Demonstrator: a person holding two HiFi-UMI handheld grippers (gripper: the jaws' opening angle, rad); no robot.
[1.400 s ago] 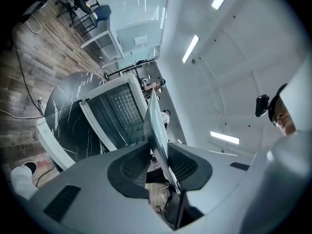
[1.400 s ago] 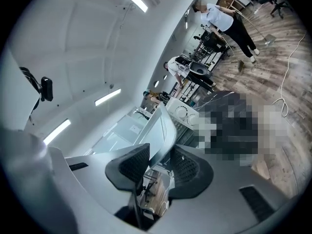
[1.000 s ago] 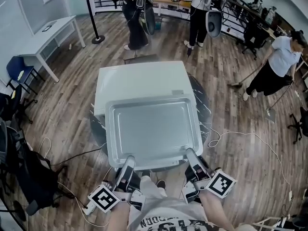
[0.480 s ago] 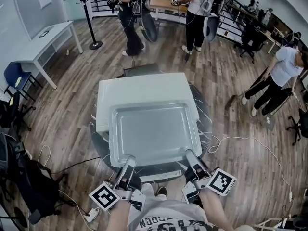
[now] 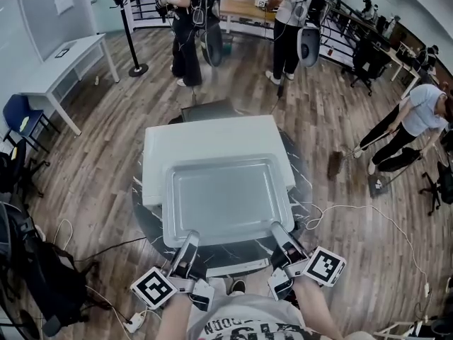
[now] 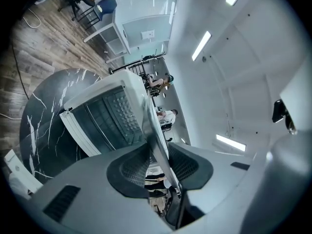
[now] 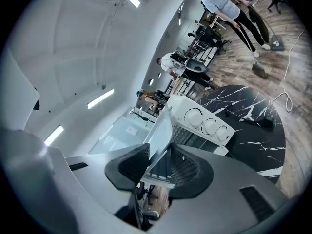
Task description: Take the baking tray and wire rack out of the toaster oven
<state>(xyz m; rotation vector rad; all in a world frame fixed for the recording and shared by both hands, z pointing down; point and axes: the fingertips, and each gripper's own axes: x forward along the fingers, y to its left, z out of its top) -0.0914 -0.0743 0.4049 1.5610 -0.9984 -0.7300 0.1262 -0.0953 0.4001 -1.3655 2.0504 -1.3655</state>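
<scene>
Head view: tray (image 5: 228, 198) (clamped) between grippers (image 5: 190, 239) (image 5: 277, 229).

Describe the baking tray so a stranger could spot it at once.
On the wood floor stands a round black marble table bearing a boxy white toaster oven. Over the oven's front hangs the shallow rectangular grey metal baking tray, its near rim clamped by the left gripper and right gripper; it alone is dull metal.

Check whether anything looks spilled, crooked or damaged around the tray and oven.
Nothing stands out. The tray is empty, shows no dents, and sits roughly square to the oven. The left gripper and right gripper each clamp its near rim.
</scene>
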